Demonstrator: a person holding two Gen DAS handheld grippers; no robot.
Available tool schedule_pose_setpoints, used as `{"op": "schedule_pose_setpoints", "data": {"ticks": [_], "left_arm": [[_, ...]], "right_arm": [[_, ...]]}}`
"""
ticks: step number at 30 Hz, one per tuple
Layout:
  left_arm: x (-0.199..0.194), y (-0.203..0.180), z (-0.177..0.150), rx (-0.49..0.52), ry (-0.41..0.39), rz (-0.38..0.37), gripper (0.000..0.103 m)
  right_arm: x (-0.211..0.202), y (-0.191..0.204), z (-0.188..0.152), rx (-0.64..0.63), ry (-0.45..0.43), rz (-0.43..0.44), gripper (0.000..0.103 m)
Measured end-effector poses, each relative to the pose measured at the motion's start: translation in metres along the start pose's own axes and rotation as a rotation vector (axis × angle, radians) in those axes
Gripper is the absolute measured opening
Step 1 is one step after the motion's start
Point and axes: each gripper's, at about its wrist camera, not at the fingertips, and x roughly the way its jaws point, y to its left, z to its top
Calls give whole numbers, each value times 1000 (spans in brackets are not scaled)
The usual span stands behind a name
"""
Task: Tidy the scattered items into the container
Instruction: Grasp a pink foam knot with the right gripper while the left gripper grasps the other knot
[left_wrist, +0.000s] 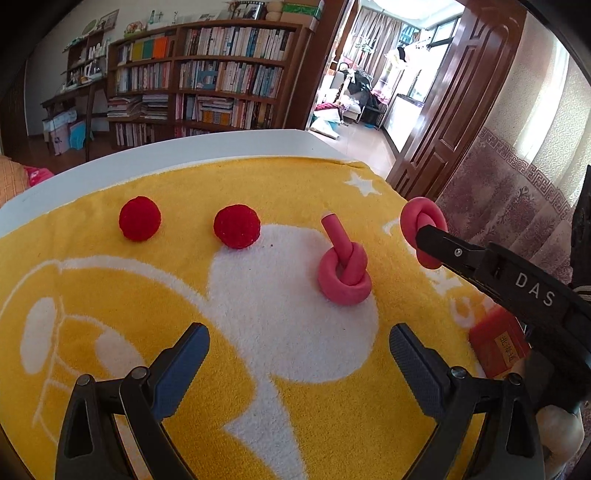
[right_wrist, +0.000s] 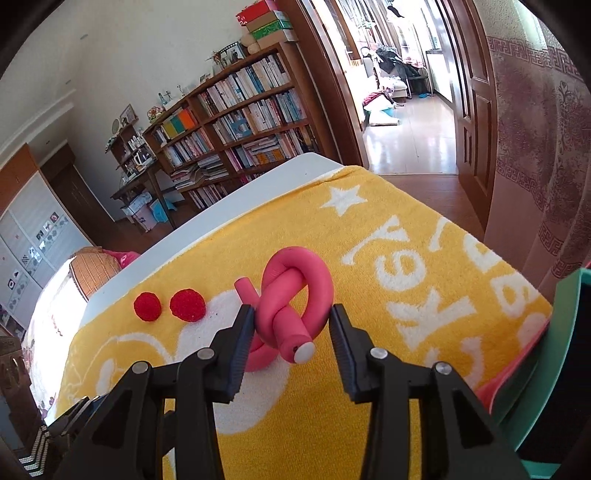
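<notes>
My right gripper (right_wrist: 291, 328) is shut on a pink knotted foam rod (right_wrist: 295, 284) and holds it above the yellow towel (right_wrist: 388, 295); the left wrist view shows the same rod (left_wrist: 421, 218) lifted in that gripper (left_wrist: 424, 240). A second pink knotted rod (left_wrist: 343, 275) lies on the towel, partly hidden behind the held one in the right wrist view (right_wrist: 243, 286). Two red pompoms (left_wrist: 139, 218) (left_wrist: 236, 226) lie further left. My left gripper (left_wrist: 299, 354) is open and empty, low over the towel (left_wrist: 258, 369). A teal container (right_wrist: 554, 350) stands at the right.
A red box (left_wrist: 498, 341) lies at the towel's right edge. The white table (left_wrist: 221, 151) ends just beyond the towel. Bookshelves (left_wrist: 207, 77) and a doorway (left_wrist: 369, 74) lie behind. A patterned curtain (right_wrist: 535, 147) hangs at the right.
</notes>
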Motion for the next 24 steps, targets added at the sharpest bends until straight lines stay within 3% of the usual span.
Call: {"op": "schedule_pose_setpoints", "data": {"ticks": [5,8,11,12,16,18,24], "left_arm": [[23,-17,14,32,10,-5,99],[39,-23,23,29,35,-6,88],[53,-27,29,28,44,7,86],[58,-28,31,25,50,9,75],[71,-29,34,26,53,24,63],[73,-29,34,37,45,28,50],[61,-20,34,-10,21,-1,48]], "right_arm": [[-25,6,8,8,-115,10,45],[-31,4,11,27,-133,22,45],[-33,4,11,37,-137,33,45],[-33,4,11,37,-136,38,45],[-32,6,8,28,-128,49,45],[-31,9,6,19,-123,55,45],[-35,10,5,11,-146,46,45]]}}
